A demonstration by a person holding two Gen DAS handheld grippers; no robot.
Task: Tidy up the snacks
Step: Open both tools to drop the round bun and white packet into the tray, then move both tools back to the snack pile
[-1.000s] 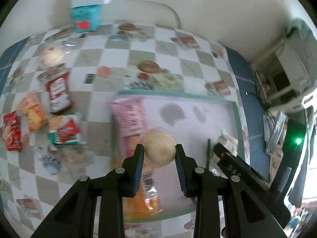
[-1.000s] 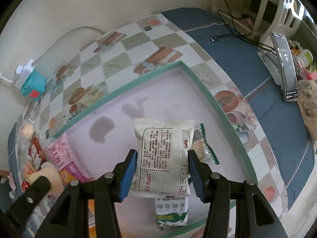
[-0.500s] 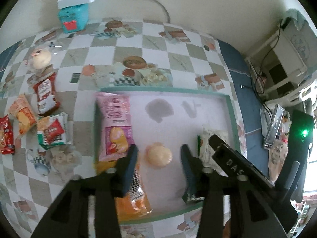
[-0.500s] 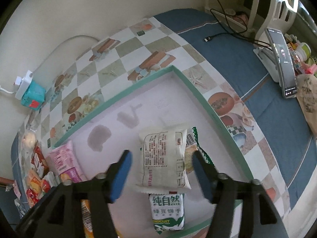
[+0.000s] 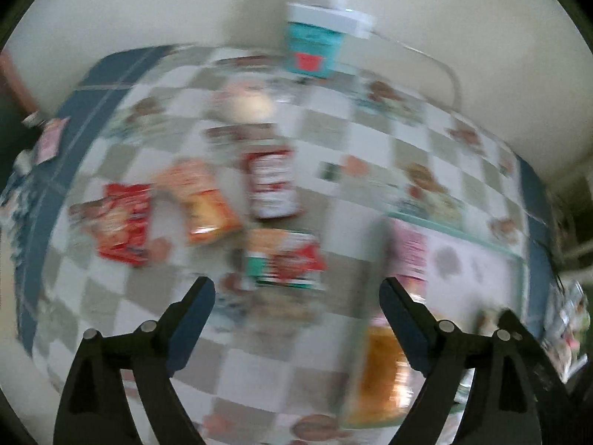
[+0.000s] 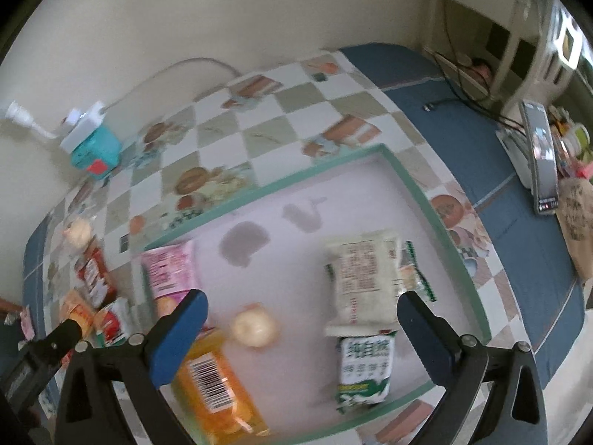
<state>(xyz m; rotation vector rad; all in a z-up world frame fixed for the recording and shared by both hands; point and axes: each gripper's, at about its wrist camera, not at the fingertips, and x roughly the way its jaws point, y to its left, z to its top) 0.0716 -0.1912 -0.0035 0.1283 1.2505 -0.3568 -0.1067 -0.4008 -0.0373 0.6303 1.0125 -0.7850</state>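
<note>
My left gripper (image 5: pixel 296 293) is open and empty above loose snacks on the checkered tablecloth: a red-and-green packet (image 5: pixel 283 259), a red-and-white packet (image 5: pixel 272 185), an orange packet (image 5: pixel 202 200), a red packet (image 5: pixel 122 222) and a round bun (image 5: pixel 246 105). The view is blurred. My right gripper (image 6: pixel 302 309) is open and empty over the green-rimmed tray (image 6: pixel 418 193). In the tray lie a white packet (image 6: pixel 361 274), a green-and-white biscuit packet (image 6: pixel 365 371), a round bun (image 6: pixel 254 326), a pink packet (image 6: pixel 170 270) and an orange packet (image 6: pixel 217 389).
A teal box with a white power adapter (image 5: pixel 315 42) stands at the wall; it also shows in the right wrist view (image 6: pixel 94 141). A phone on a stand (image 6: pixel 543 159) and a brown bag (image 6: pixel 576 222) sit on the blue cloth at the right.
Both grippers have opened wide and pulled back. The bun and the white packet now lie in the tray. My left gripper has swung left over the loose snacks.
</note>
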